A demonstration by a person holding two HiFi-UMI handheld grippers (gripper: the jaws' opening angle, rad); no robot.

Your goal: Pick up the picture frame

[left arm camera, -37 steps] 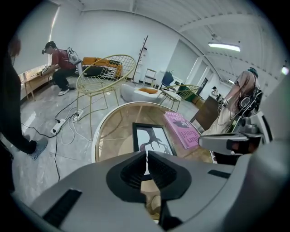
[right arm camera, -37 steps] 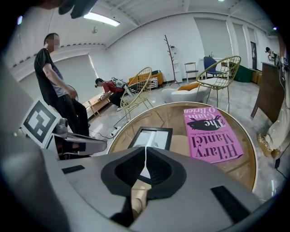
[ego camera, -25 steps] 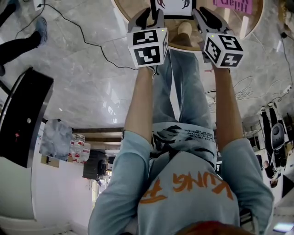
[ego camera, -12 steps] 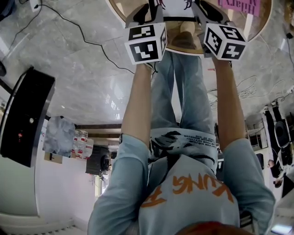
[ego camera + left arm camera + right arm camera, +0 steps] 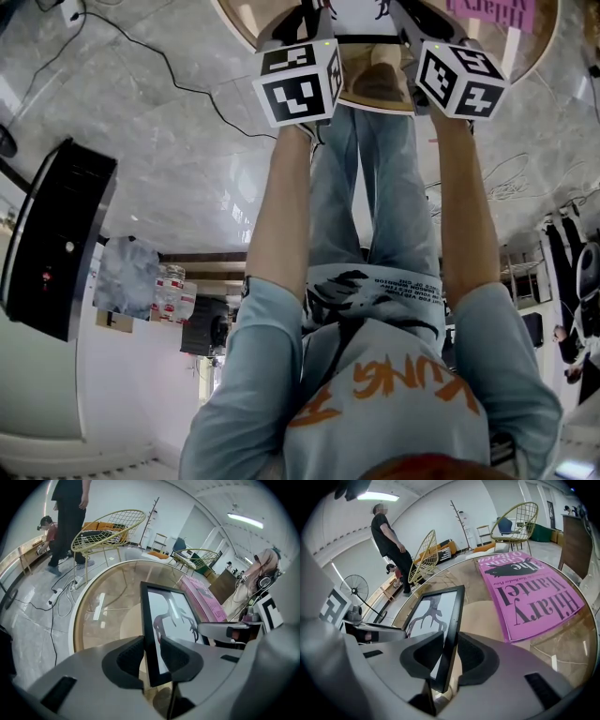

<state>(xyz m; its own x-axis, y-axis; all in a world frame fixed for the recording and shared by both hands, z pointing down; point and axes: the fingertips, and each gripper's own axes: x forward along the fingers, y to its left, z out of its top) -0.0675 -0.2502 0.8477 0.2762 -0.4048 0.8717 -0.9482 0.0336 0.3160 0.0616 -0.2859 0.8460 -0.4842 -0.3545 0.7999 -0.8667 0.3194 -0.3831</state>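
The picture frame (image 5: 171, 616) is black-edged with a dark branching print on white, and it stands on the round glass table (image 5: 93, 620). My left gripper (image 5: 152, 656) straddles the frame's left bar and its jaws are closing, pads close on either side. My right gripper (image 5: 451, 656) straddles the right bar of the frame (image 5: 436, 613), jaws also closing. I see no firm pinch from either. In the head view both grippers (image 5: 302, 14) (image 5: 412, 13) reach onto the table's near edge, with the frame (image 5: 361, 11) between them.
A pink book (image 5: 529, 592) lies flat on the table, right of the frame. Wire chairs (image 5: 108, 527) and a standing person (image 5: 389, 531) are beyond the table. A black box (image 5: 52, 244) and a cable (image 5: 178, 84) are on the marble floor at left.
Both grippers have sunk toward the table, so more of their fingers are cut off at the head view's top edge. The frame has not moved.
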